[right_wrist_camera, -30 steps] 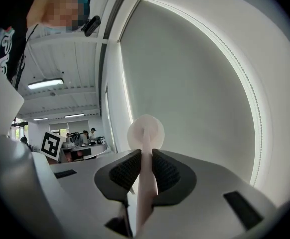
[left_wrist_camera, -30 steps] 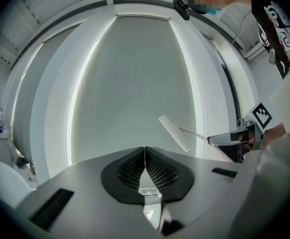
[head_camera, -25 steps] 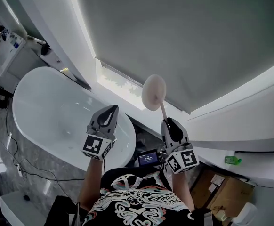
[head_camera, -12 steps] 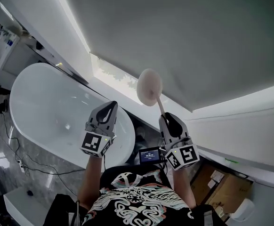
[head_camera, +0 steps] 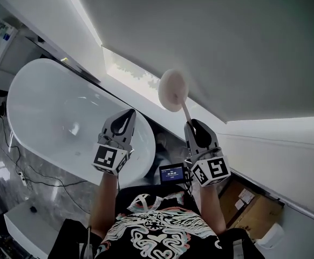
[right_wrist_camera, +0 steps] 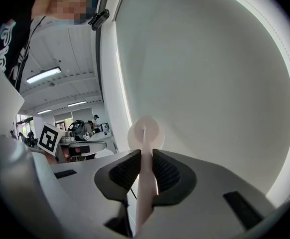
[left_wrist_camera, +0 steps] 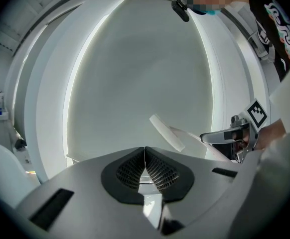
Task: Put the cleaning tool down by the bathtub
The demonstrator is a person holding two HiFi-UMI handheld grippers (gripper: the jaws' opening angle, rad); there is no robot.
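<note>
The cleaning tool [head_camera: 172, 91] is a pale round pad on a thin white handle. My right gripper [head_camera: 191, 125] is shut on the handle and holds it upright in front of the grey window blind. In the right gripper view the cleaning tool [right_wrist_camera: 143, 133] rises straight out between the black pads. My left gripper [head_camera: 128, 117] is shut with nothing in it, raised over the near end of the white bathtub [head_camera: 49, 112]. In the left gripper view the jaws [left_wrist_camera: 145, 161] meet, and the cleaning tool [left_wrist_camera: 166, 132] shows to the right.
The bathtub stands at the left below a white window ledge [head_camera: 141, 104]. A small screen [head_camera: 171, 173] hangs at my chest. Cardboard boxes [head_camera: 251, 209] sit at the lower right. Cables run over the dark glossy floor [head_camera: 16, 171] by the tub.
The view has swung a little, so the tub now sits higher and further left. Both grippers keep their pose, and the tool stays upright in the right one.
</note>
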